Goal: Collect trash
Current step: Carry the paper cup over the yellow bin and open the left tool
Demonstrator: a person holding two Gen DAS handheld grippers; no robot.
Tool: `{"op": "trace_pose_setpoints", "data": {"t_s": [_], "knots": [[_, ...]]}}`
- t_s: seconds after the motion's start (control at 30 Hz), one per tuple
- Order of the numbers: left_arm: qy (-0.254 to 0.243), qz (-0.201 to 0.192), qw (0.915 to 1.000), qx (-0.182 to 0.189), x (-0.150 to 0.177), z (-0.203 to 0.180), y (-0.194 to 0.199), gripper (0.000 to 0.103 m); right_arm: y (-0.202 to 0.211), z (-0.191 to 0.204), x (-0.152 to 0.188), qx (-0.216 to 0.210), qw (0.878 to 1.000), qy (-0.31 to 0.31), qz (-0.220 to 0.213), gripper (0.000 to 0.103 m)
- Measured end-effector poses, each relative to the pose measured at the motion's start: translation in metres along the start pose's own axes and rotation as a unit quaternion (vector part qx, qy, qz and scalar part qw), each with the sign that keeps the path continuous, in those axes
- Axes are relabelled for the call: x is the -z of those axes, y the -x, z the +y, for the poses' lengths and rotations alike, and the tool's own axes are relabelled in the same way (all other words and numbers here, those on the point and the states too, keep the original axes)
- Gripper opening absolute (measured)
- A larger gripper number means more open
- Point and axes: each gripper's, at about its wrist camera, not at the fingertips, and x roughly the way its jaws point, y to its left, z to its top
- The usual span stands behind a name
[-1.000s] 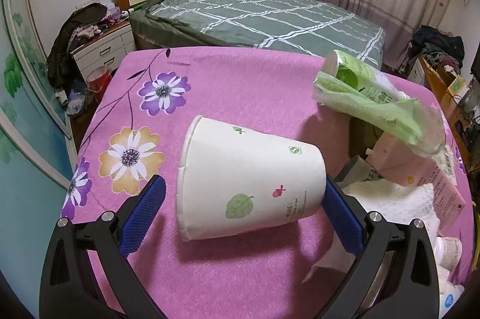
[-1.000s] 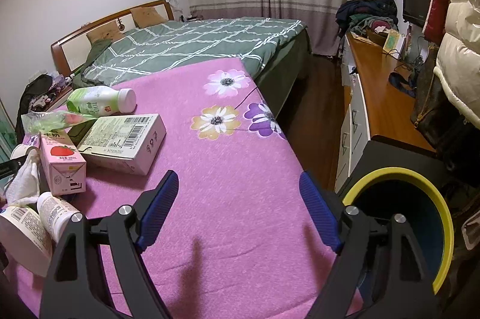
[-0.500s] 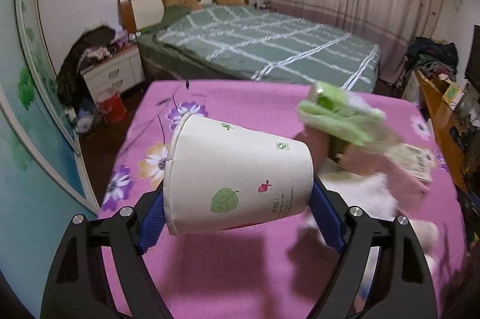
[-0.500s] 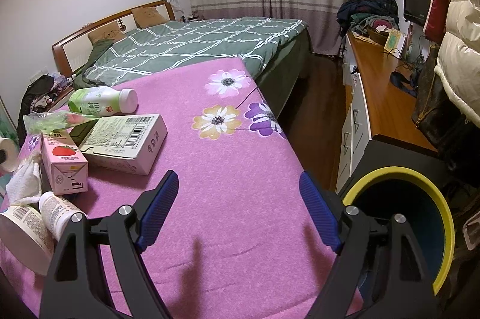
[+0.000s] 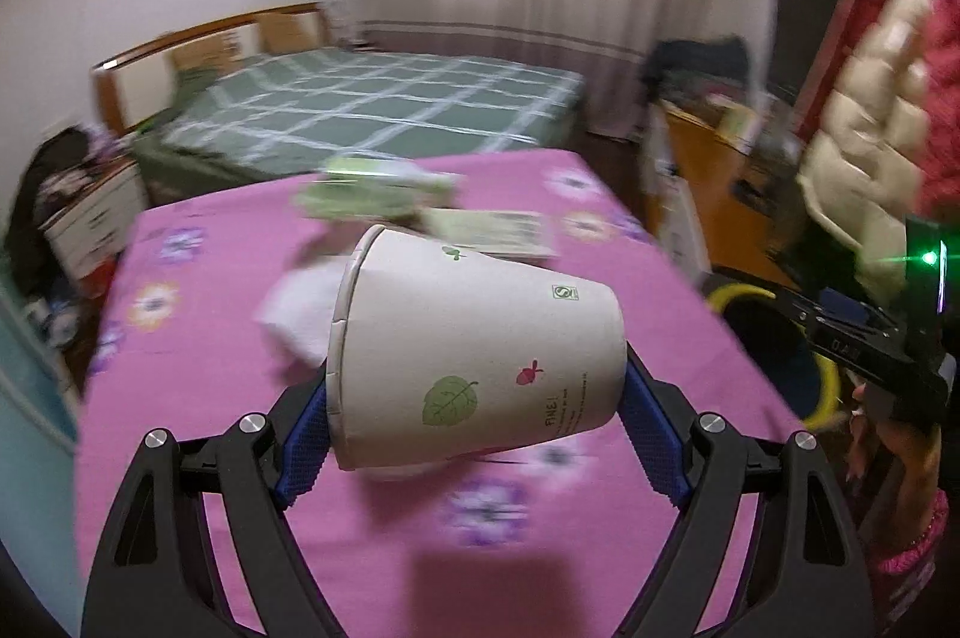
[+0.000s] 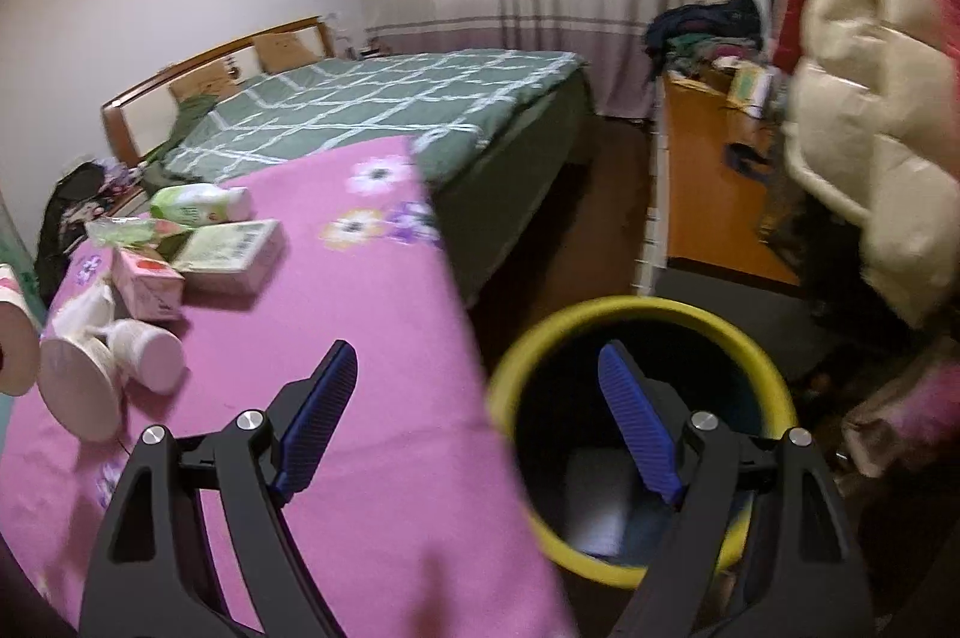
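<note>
A white paper cup (image 5: 474, 344) with a green leaf print lies sideways between the blue pads of my left gripper (image 5: 477, 398), which is shut on it, rim to the left. The cup hangs above the pink flowered tablecloth (image 5: 198, 380). Its edge also shows at the far left of the right wrist view as the paper cup (image 6: 15, 332). My right gripper (image 6: 477, 362) is open and holds nothing. It straddles the table's right edge, its right finger over the yellow-rimmed bin (image 6: 630, 308). In the left wrist view, that bin (image 5: 738, 293) sits beyond the table's right side.
On the left of the table lie a green bottle (image 6: 198, 205), a flat box (image 6: 231, 248), a pink carton (image 6: 147, 281), a tissue (image 6: 84, 308), a small white bottle (image 6: 147, 347) and a round lid (image 6: 78, 380). A bed (image 6: 384, 98) stands behind. A desk (image 6: 714, 194) and hanging jackets (image 6: 858, 98) are at the right.
My left gripper closed on the paper cup, lifted it off the table and swung it right. My right gripper moved right, from over the table to over the bin's rim.
</note>
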Motion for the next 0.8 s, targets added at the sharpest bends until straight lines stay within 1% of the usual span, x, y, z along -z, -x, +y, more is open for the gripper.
{"op": "trace_pose_setpoints", "data": {"t_s": [0.03, 0.13, 0.2, 0.3, 0.33, 0.43, 0.5, 0.53, 0.63, 0.7, 0.73, 0.77, 0.8], "knots": [[-0.007, 0.002, 0.9999, 0.009, 0.0, -0.012, -0.004, 0.083, 0.006, -0.01, 0.004, 0.008, 1.0, -0.005, -0.001, 0.079], [-0.037, 0.02, 0.9978, 0.051, -0.003, -0.066, -0.023, 0.083, 0.026, -0.047, 0.02, 0.041, 0.999, -0.024, -0.003, 0.079], [-0.053, 0.028, 0.9959, 0.068, -0.004, -0.096, -0.034, 0.083, 0.038, -0.072, 0.032, 0.058, 0.997, -0.043, -0.004, 0.08], [-0.08, 0.043, 0.9904, 0.104, -0.009, -0.15, -0.055, 0.083, 0.049, -0.103, 0.045, 0.078, 0.995, -0.07, -0.003, 0.081], [-0.086, 0.046, 0.9894, 0.107, -0.01, -0.16, -0.064, 0.083, 0.052, -0.114, 0.05, 0.083, 0.993, -0.079, -0.002, 0.081], [-0.109, 0.066, 0.9828, 0.133, -0.013, -0.212, -0.094, 0.083, 0.058, -0.134, 0.058, 0.09, 0.991, -0.1, -0.003, 0.081], [-0.122, 0.076, 0.9798, 0.139, -0.012, -0.233, -0.121, 0.083, 0.061, -0.145, 0.062, 0.097, 0.989, -0.11, -0.005, 0.081], [-0.127, 0.077, 0.9781, 0.145, -0.012, -0.243, -0.129, 0.083, 0.064, -0.149, 0.063, 0.1, 0.988, -0.114, -0.007, 0.081], [-0.143, 0.085, 0.9763, 0.138, -0.014, -0.275, -0.155, 0.083, 0.069, -0.161, 0.068, 0.109, 0.986, -0.125, -0.01, 0.081], [-0.143, 0.091, 0.9759, 0.138, -0.015, -0.283, -0.169, 0.089, 0.071, -0.163, 0.068, 0.115, 0.985, -0.13, -0.01, 0.082], [-0.142, 0.091, 0.977, 0.13, -0.016, -0.285, -0.174, 0.095, 0.071, -0.165, 0.069, 0.115, 0.984, -0.134, -0.01, 0.083], [-0.139, 0.09, 0.9787, 0.122, -0.018, -0.287, -0.179, 0.096, 0.071, -0.165, 0.069, 0.115, 0.984, -0.136, -0.009, 0.083], [-0.135, 0.092, 0.979, 0.122, -0.019, -0.283, -0.178, 0.096, 0.07, -0.165, 0.069, 0.115, 0.984, -0.136, -0.008, 0.083]]}}
